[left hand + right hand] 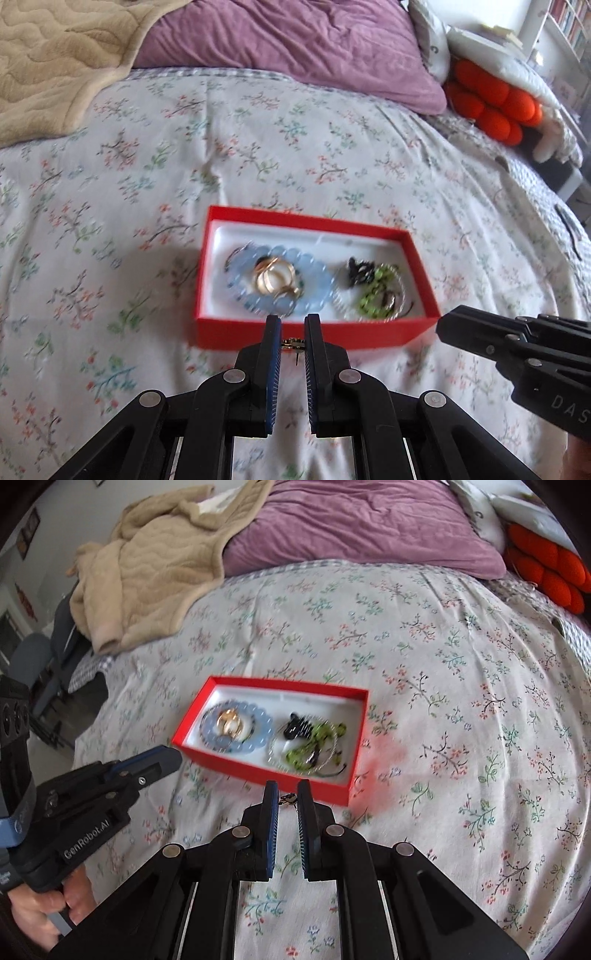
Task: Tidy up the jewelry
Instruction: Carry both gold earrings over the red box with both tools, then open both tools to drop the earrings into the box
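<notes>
Left wrist view: left gripper [292,323] clenched on a small earring [291,344]; red box [236,334] at 12 o'clock.

Right wrist view: right gripper [287,788] pinches another earring piece [287,798]. Advise lowering each into the box before releasing.

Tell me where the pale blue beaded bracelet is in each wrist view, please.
Left wrist view: pale blue beaded bracelet lies in the left half of the red cardboard box, just above centre.
Right wrist view: it lies in the box's left half, left of centre.
Shared landmark: purple pillow.
</notes>
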Available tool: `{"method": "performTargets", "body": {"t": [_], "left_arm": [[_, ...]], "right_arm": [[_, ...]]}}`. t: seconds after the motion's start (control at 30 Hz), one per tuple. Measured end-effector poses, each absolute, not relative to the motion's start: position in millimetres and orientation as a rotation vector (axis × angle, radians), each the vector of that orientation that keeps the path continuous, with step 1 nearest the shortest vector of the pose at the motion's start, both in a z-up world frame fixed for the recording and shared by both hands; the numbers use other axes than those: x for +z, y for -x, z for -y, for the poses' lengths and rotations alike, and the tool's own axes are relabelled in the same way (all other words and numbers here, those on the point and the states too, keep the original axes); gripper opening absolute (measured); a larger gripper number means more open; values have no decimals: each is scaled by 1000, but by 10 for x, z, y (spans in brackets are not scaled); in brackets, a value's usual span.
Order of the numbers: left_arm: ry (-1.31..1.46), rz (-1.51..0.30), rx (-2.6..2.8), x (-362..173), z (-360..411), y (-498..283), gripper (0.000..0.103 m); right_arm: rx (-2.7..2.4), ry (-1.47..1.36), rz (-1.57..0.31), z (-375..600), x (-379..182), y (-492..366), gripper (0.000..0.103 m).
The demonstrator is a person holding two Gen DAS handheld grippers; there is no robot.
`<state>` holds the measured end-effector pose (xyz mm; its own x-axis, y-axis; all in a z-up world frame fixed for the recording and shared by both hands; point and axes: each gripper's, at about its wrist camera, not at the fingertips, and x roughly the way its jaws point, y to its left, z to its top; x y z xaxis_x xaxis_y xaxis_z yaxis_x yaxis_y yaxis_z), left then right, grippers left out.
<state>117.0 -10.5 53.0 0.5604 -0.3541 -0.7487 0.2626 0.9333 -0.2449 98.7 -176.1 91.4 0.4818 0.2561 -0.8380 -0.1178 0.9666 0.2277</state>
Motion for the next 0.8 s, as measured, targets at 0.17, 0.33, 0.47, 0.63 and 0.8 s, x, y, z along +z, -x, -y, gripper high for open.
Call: {"method": "performTargets", "body": {"t": [0.17, 0.33, 0.47, 0.63, 0.8], "left_arm": [[97, -885, -373, 486, 240, -1281, 7], [75, -878, -367, 409, 341, -1390, 7], [51, -881, -349, 353, 389, -1465, 7], [38, -885, -338, 304, 411, -1532, 8], [27, -883, -327, 283, 436, -1557, 9]], "right_arm": [[212, -177, -1028, 1844, 869, -1114, 11], [202, -190, -1035, 1904, 787, -1217, 11], [201, -192, -1039, 1935, 742, -1285, 11], [207, -190, -1041, 1953, 712, -1354, 11], [219, -188, -1044, 1939, 697, -1383, 12]]}}
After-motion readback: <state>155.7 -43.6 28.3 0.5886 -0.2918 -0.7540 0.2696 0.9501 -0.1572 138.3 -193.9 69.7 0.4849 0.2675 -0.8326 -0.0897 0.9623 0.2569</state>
